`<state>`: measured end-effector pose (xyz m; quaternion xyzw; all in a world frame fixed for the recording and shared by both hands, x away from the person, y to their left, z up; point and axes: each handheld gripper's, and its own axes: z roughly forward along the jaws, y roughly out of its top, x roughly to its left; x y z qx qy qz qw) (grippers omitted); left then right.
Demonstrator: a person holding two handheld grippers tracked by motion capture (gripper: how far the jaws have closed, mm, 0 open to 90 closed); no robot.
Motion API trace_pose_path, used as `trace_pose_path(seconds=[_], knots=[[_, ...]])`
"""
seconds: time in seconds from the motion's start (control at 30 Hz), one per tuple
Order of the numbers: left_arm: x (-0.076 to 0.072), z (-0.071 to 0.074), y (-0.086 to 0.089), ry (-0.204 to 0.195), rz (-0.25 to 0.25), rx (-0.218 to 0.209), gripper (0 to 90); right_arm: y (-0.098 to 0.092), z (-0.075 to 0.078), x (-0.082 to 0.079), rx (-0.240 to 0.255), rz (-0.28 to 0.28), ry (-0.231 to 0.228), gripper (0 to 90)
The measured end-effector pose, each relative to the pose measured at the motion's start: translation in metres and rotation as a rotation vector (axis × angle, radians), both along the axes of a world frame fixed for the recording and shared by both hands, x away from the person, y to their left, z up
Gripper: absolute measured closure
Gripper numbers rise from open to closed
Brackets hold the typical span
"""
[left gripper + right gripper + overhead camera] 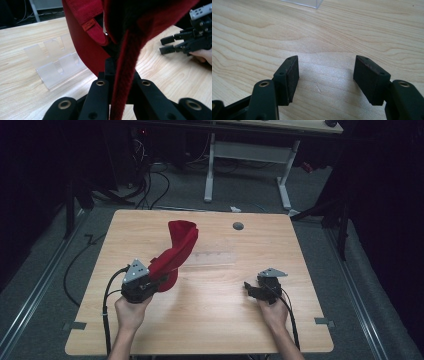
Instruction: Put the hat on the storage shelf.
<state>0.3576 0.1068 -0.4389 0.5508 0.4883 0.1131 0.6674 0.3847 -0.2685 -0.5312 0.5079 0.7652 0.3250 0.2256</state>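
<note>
A clear plastic stand (56, 63) lies on the wooden bench (210, 320) near its middle, just beyond a red cap (175, 252). The left tongs (150, 281) are clamped on the cap's brim, holding it lifted and tilted above the bench's left half. The right tongs (325, 75) hover low over bare wood, well apart from the cap, jaws spread and holding nothing. A small tag (88, 24) on the cap's strap is too blurred to read.

Both grippers are black: the left gripper (150, 282) and right gripper (250, 287) each carry a grey three-cornered plate, brass-ringed screw holes and a black cable; the person's forearms are unsleeved
</note>
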Motion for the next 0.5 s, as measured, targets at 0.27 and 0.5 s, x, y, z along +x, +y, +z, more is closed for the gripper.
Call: trace_pose_path(seconds=[0.27,0.5], knots=[[0.007,0.009,0.004,-0.011,0.029,-0.043,85.2,0.001,0.0,0.0,-0.004,0.003,0.0,36.4],[0.018,0.017,0.012,-0.021,0.069,-0.092,85.2,0.001,0.0,-0.001,-0.004,0.005,0.001,36.0]])
